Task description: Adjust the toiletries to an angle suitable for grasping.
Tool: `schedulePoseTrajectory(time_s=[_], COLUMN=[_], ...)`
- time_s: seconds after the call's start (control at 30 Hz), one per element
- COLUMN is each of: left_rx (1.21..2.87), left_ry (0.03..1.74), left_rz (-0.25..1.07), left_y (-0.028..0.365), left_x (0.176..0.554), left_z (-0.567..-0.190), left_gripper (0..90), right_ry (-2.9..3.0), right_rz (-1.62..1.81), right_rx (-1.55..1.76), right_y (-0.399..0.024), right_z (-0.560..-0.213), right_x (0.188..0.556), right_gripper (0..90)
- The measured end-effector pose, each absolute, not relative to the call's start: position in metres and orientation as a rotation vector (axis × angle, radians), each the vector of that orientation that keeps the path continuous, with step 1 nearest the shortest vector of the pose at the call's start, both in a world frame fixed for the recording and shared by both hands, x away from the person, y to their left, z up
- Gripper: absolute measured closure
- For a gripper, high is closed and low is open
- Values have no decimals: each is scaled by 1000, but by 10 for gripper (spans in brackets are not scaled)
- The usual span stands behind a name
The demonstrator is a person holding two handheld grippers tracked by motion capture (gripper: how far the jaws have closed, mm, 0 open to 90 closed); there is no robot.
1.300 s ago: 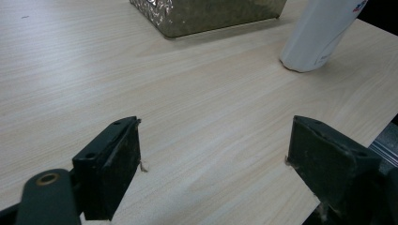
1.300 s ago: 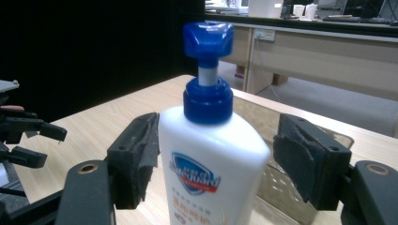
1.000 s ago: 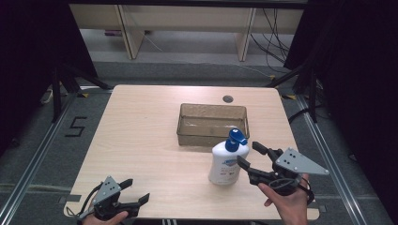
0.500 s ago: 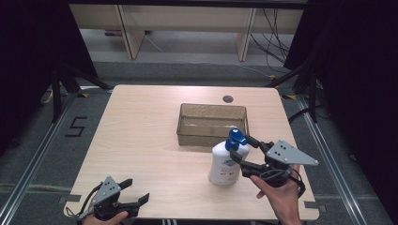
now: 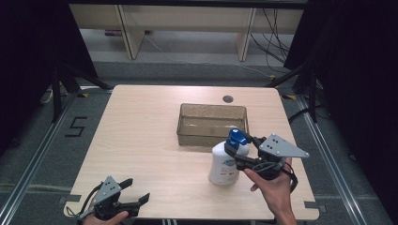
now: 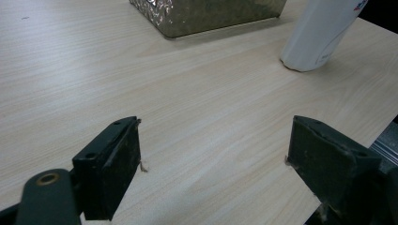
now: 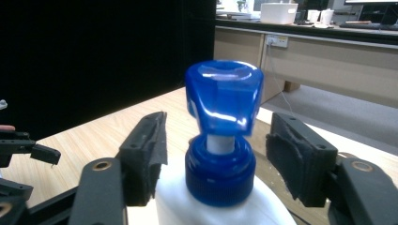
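The white pump bottle [image 5: 225, 165] stands upright on the bench [image 5: 141, 140], just in front of the clear tray [image 5: 212, 123]. The right gripper [image 5: 237, 149] has its jaws on both sides of the blue pump neck; they have just been closing, but the pads [image 7: 150, 154] do not touch it. The left gripper [image 5: 136, 194] rests at the near left edge, jaws wide apart around nothing

One white pump bottle [image 5: 226, 164] – one clear bin [image 5: 212, 124] – one table [image 5: 141, 140] – two grippers: left [image 5: 139, 200], right [image 5: 240, 149].
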State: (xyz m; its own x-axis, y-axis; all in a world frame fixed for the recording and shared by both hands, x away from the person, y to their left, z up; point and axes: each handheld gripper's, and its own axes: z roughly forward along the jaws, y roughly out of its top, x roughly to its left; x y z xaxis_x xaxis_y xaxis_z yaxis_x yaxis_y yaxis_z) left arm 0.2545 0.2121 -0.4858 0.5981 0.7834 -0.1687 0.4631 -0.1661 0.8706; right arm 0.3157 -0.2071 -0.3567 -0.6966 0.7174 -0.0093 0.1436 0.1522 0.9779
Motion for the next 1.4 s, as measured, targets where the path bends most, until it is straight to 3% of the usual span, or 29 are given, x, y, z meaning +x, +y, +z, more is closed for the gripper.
schedulePoseTrajectory(time_s=[0.83, 1.4], left_rx=[1813, 1828], left_ry=[1006, 1002], left_rz=[386, 382], left_y=[208, 206], left_x=[257, 256], left_z=[-484, -483], left_gripper=[170, 179], right_ry=[1956, 1927], right_rz=[1655, 1620], right_rx=[806, 782], right_y=[-201, -197], right_z=[-362, -360], right_x=[329, 327], right_gripper=[599, 623])
